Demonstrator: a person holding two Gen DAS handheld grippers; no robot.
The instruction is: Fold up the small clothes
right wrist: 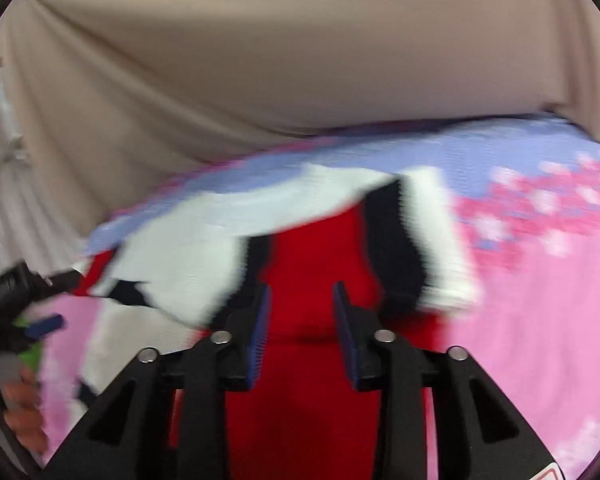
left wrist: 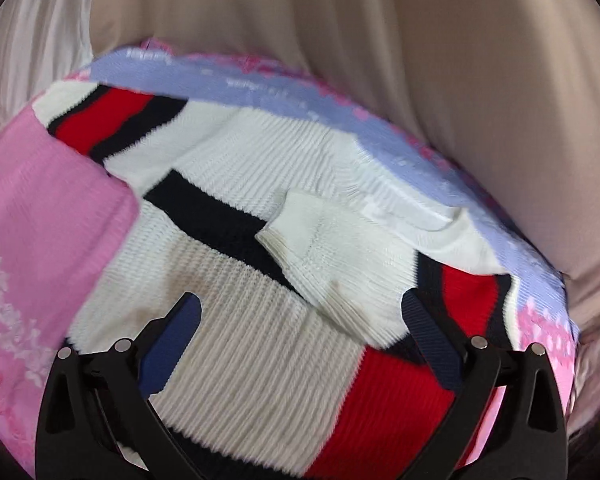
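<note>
A white ribbed knit sweater (left wrist: 268, 184) with red and navy bands lies spread on a pink and lavender floral cloth (left wrist: 40, 240). One white sleeve cuff (left wrist: 320, 248) is folded across its body. My left gripper (left wrist: 300, 304) hovers over the sweater's near part, jaws wide open and empty. In the blurred right wrist view, my right gripper (right wrist: 300, 292) stands over the sweater's red band (right wrist: 312, 248), jaws partly apart with nothing seen pinched between the pads. The left gripper's blue fingertips (right wrist: 46, 327) show at that view's left edge.
A tan draped curtain (left wrist: 340, 40) hangs close behind the cloth-covered surface. A person's hand (right wrist: 20, 408) holds the left gripper at the lower left of the right wrist view. The floral cloth (right wrist: 540, 300) extends to the right of the sweater.
</note>
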